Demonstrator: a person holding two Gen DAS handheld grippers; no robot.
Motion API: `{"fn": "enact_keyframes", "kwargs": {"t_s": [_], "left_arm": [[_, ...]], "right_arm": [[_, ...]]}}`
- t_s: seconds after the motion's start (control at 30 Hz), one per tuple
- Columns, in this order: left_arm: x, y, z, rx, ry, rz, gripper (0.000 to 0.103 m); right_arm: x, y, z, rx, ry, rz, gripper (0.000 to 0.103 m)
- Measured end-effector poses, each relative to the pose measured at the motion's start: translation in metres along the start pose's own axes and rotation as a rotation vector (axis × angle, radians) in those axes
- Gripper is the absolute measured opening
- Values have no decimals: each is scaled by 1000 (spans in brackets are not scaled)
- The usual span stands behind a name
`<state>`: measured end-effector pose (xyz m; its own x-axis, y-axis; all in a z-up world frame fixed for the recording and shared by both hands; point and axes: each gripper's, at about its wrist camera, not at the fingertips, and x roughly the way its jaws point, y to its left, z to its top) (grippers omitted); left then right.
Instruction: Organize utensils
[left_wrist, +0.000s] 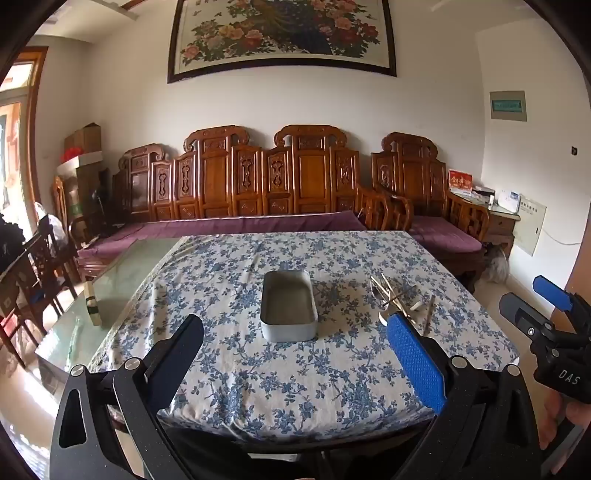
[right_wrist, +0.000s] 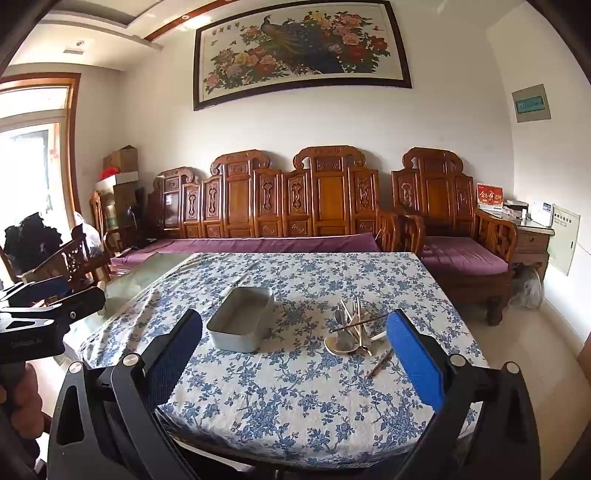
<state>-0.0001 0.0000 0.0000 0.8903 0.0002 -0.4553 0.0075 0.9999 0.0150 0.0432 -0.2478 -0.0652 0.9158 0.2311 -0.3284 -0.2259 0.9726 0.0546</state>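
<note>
An empty grey metal tin (left_wrist: 288, 306) (right_wrist: 240, 325) lies open on the blue-flowered tablecloth (left_wrist: 258, 380) (right_wrist: 295, 398). To its right is a heap of utensils (left_wrist: 397, 297) (right_wrist: 352, 328): metal cutlery, chopsticks and a white ceramic spoon. One brown chopstick (right_wrist: 380, 363) lies apart, nearer the front. My left gripper (left_wrist: 293, 321) hovers open before the table's near edge, facing the tin, with nothing between its fingers. My right gripper (right_wrist: 295, 319) is also open and empty, facing the stretch between tin and heap. Each gripper shows at the other view's edge (left_wrist: 532, 299) (right_wrist: 62, 293).
Bare glass tabletop (left_wrist: 110, 288) extends left of the cloth, with a small green-and-white block (left_wrist: 92, 304) on it. A carved wooden sofa (left_wrist: 258, 192) with purple cushions stands behind the table. Wooden chairs (left_wrist: 37, 266) crowd the left side. Floor lies to the right.
</note>
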Motion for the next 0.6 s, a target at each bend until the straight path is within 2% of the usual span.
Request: {"fn": "enact_keyframes", "kwargs": {"t_s": [0.6], "left_arm": [[4, 1, 0, -2, -3, 2, 96]], "right_arm": [[-2, 0, 1, 3, -5, 2, 100]]}}
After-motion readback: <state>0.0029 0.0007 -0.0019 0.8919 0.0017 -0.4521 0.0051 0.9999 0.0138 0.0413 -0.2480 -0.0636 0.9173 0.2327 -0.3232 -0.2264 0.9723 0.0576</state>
